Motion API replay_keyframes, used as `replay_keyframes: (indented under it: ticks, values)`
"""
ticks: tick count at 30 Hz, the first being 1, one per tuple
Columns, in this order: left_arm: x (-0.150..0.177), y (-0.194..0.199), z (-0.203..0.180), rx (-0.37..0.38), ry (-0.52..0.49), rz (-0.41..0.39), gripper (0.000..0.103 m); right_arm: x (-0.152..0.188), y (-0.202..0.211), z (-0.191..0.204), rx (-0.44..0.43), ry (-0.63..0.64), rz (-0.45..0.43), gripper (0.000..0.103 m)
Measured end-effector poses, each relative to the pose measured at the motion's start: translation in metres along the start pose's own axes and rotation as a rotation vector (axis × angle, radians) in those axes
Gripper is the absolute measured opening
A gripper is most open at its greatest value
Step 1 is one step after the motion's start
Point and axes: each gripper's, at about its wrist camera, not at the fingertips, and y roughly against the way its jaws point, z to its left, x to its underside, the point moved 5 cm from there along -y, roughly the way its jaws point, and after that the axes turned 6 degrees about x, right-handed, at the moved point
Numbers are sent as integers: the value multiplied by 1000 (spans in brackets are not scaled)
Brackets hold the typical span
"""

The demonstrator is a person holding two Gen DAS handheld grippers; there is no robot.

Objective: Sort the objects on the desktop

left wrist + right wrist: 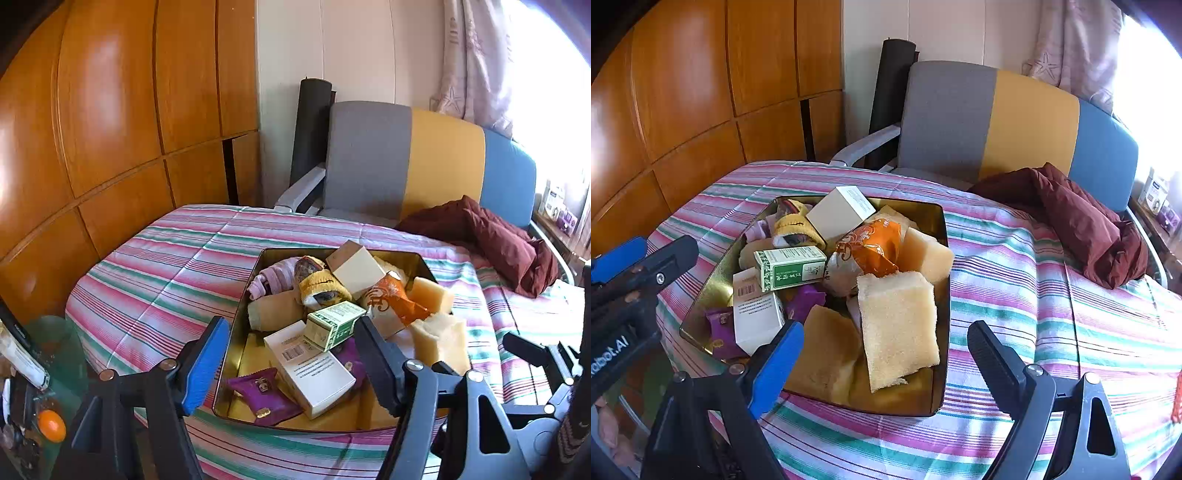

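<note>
Two handheld grippers are hovering over a gold metal tin (943,236) that is sitting on a table draped in a pink, green and white striped cloth (1052,314). The left gripper (295,354) is standing with its jaws apart and nothing pressed between them, its blue pad and black pad framing the near end of the tin. The right gripper (882,354) is spread wide and empty, poised just above the tin's near edge. Inside, a jumble is waiting: a green-and-white box (790,266) is lying on a long white carton (755,314), purple sachets (264,395) are resting on the bottom, an orange snack packet (875,247) is leaning in the middle, and yellow sponges (899,325) are crowding the near right corner. A cream box (840,214) and rolled socks (321,290) are filling the far end. A maroon cloth (1082,221) is lying bunched on the table's far right, before a grey, yellow and blue chair (1027,122).
</note>
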Motion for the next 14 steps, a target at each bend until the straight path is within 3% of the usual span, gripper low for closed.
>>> replay_keyframes:
  ticks: [3,7,14]
  values:
    - [0,-1,0,1,4,-4,68,0,-2,0,0,-2,4,91]
    - [1,-2,0,2,-1,-12,59,1,-4,0,5,-2,6,91]
    - [3,-4,2,13,12,0,58,-1,-2,1,17,5,-11,91]
